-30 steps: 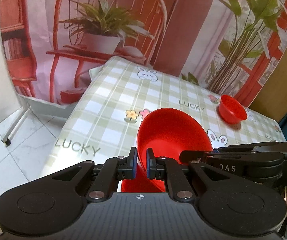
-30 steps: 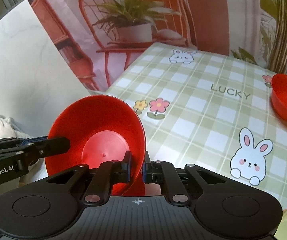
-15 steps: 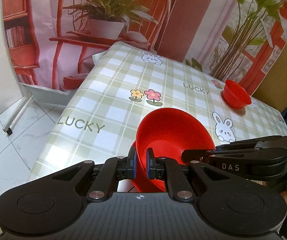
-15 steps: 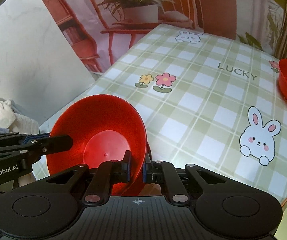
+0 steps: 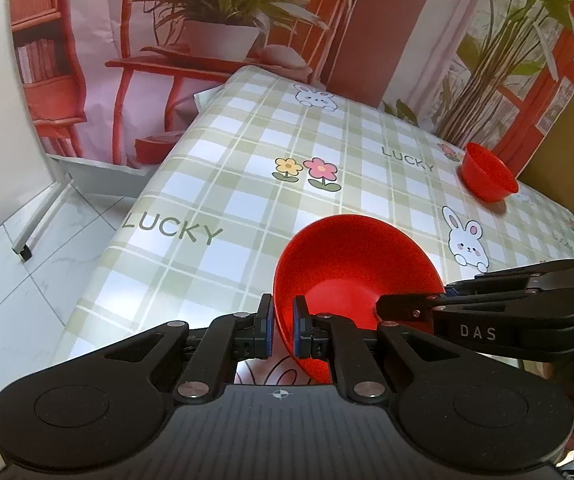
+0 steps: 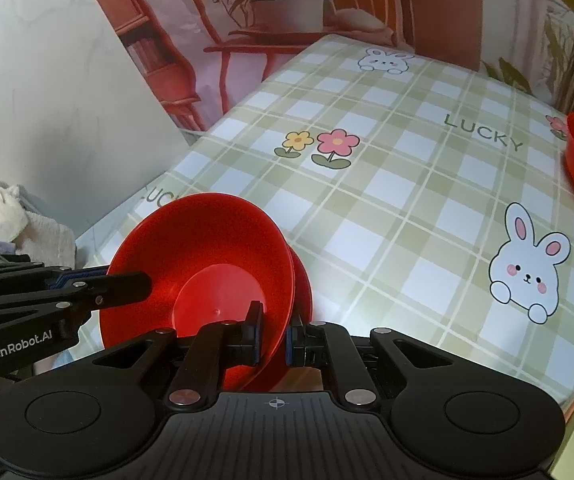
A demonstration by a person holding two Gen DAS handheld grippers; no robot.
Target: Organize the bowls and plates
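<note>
Both the left claw (image 5: 280,326) and right claw (image 6: 274,334) pinch opposite rims of the red plates (image 6: 207,264) above the tabletop's (image 5: 247,208) near edge, while the red bowl (image 5: 487,178) awaits sorting near the far edge.

Red bowl (image 5: 351,264) prob. higher, farther back

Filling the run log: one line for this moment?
left gripper: shut on red plastic plate | right gripper: same plate | small red bowl: on tablecloth

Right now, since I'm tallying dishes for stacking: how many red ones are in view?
2: a red plate clamped by the left gripper and right gripper; a red bowl far right on the table. Another may nest behind the plate.
</note>
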